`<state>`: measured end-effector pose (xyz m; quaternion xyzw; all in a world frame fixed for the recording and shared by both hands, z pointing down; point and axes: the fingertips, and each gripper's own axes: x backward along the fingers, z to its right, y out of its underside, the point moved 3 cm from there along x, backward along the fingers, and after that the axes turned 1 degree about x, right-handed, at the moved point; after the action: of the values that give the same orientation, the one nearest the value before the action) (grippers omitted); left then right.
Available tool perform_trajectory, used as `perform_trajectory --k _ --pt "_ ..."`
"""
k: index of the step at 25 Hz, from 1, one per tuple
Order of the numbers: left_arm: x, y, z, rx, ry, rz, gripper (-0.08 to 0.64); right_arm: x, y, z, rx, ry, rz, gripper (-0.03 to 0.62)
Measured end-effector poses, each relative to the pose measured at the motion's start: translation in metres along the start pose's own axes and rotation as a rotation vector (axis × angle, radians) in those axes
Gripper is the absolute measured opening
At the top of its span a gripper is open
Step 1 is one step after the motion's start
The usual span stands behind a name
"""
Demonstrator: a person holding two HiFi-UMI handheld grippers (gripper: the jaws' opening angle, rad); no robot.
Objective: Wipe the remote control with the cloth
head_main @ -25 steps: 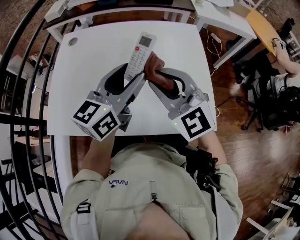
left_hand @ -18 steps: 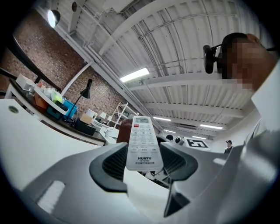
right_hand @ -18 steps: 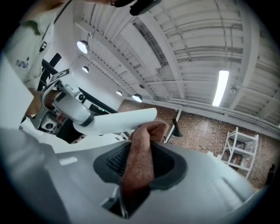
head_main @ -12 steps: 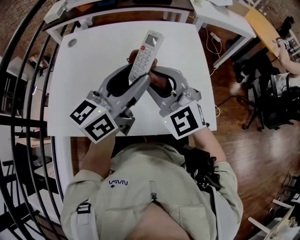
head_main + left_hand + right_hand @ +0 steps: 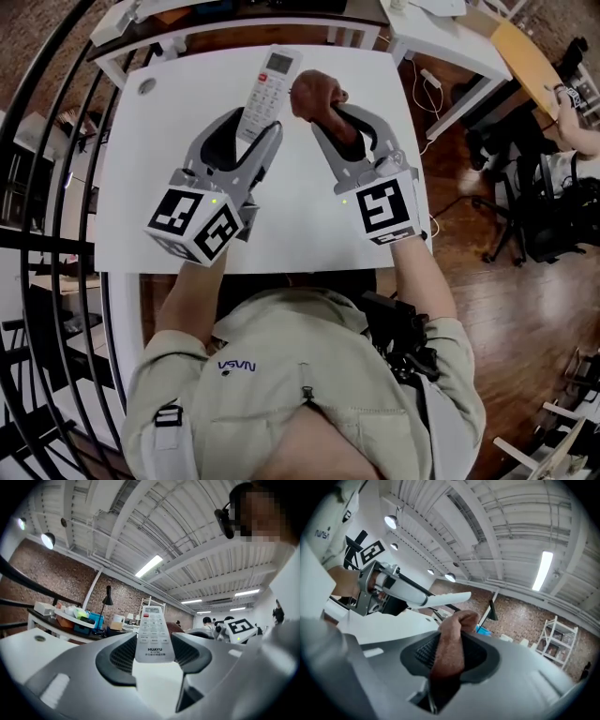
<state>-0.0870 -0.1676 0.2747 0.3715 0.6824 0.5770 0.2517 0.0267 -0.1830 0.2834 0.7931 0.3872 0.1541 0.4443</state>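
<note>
Holding the remote control [image 5: 261, 89] by its lower end, the left fingers [image 5: 123, 656] risked it swivelling once the right fingers [image 5: 424, 651], clamped on the cloth [image 5: 452, 644], pushed sideways.

remote control [image 5: 153, 634]: HUAYU, below keypad | shirt [image 5: 281, 394]: NASA

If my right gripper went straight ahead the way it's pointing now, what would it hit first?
Probably the remote control: the right gripper, shut on the brown cloth, aims at the remote's display end, held up by the left gripper. Depth is unclear, so the cloth could slip just past it.
</note>
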Motion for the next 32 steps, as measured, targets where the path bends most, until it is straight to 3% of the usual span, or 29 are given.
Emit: perform_trajectory --k 5,9,21,25,29,32 --pt "-0.023 0.014 -0.039 -0.228 -0.170 -0.087 0.239 -0.016 0.028 0.045 -0.063 0.116 -0.080 0.110" --pt "-0.038 0.035 -0.068 -0.292 -0.250 -0.162 0.239 -0.029 0.058 0.055 -0.086 0.141 -0.161 0.110" --pt "-0.072 0.100 -0.142 -0.219 -0.363 -0.418 0.239 -0.056 0.156 0.077 -0.176 0.167 -0.417 0.110" --pt "-0.085 0.119 -0.158 -0.172 -0.360 -0.539 0.239 -0.059 0.188 0.081 -0.218 0.163 -0.510 0.112" --pt "-0.088 0.133 -0.174 -0.191 -0.408 -0.676 0.239 -0.059 0.214 0.076 -0.249 0.155 -0.580 0.118" --pt "-0.089 0.144 -0.181 -0.191 -0.430 -0.727 0.241 -0.060 0.221 0.073 -0.267 0.137 -0.594 0.123"
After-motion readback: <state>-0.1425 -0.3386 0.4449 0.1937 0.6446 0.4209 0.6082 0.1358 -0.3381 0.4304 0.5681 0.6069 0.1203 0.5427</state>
